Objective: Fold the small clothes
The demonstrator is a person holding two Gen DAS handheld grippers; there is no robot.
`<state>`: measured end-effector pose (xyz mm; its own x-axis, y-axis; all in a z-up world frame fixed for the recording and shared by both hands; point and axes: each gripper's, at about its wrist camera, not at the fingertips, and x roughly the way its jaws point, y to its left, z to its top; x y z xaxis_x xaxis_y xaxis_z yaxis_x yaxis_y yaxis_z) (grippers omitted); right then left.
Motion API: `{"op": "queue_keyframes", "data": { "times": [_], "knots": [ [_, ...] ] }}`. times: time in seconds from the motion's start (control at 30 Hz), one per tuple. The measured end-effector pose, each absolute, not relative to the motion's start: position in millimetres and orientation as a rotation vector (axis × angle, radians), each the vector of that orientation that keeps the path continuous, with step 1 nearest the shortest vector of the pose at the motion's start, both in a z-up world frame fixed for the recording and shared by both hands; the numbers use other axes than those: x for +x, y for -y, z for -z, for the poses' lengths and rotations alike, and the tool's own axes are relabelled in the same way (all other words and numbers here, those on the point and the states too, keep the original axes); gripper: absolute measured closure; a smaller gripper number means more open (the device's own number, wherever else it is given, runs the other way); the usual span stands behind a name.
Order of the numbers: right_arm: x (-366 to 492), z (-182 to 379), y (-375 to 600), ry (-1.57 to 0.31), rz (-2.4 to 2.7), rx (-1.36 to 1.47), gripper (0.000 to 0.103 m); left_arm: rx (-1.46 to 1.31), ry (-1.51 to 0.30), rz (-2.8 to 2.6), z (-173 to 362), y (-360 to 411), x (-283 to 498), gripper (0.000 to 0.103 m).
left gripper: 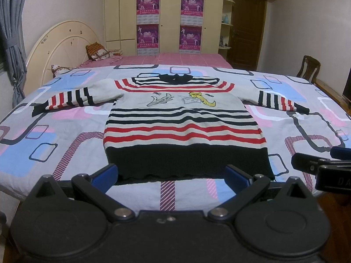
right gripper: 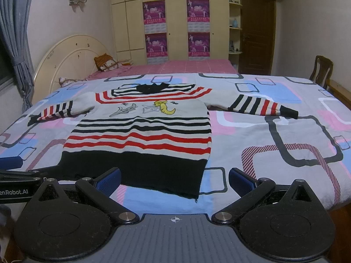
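A small striped sweater, grey with red and black bands, a black hem and cartoon figures on the chest, lies flat and face up on the bed, both sleeves spread out sideways. It also shows in the right wrist view. My left gripper is open and empty, just short of the sweater's hem. My right gripper is open and empty, near the hem's right corner. The right gripper also shows at the right edge of the left wrist view.
The bed is covered by a patterned grey, blue and pink sheet. A cream headboard and pillows stand at the left. A wooden chair and a door are at the right, wardrobes behind.
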<state>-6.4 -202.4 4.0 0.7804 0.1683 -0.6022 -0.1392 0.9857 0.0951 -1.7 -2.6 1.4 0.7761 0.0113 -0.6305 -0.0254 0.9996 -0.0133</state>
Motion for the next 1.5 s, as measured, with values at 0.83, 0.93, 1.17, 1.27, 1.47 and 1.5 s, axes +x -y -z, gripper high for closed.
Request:
{"op": "queue_keyframes", "data": {
  "times": [0.83,0.93,1.17,1.27,1.47,1.5],
  "knots": [
    [-5.4,-5.6,208.9,-0.653,-0.161,0.057,0.0,-0.019,-0.685,-0.019,-3.2,5.6,-1.6,0.0],
    [-5.2,-5.7,208.0,-0.654,-0.162,0.056,0.0,-0.02,-0.685,-0.02,-2.6,4.6,-1.3,0.0],
    [-5.2,-5.1,206.9,-0.655,-0.163,0.055,0.0,-0.021,-0.687,-0.02,-2.2,3.1,-0.8,0.0],
    [-4.7,-5.0,206.1,-0.654,-0.165,0.053,0.0,-0.02,-0.688,-0.019,-2.3,3.1,-0.6,0.0],
    [-3.5,-3.0,204.4,-0.654,-0.166,0.055,0.0,-0.018,-0.687,-0.02,-2.1,3.1,-0.5,0.0],
    [-3.4,-2.8,204.2,-0.655,-0.166,0.055,0.0,-0.019,-0.687,-0.02,-2.0,3.0,-0.5,0.0]
  ]
}}
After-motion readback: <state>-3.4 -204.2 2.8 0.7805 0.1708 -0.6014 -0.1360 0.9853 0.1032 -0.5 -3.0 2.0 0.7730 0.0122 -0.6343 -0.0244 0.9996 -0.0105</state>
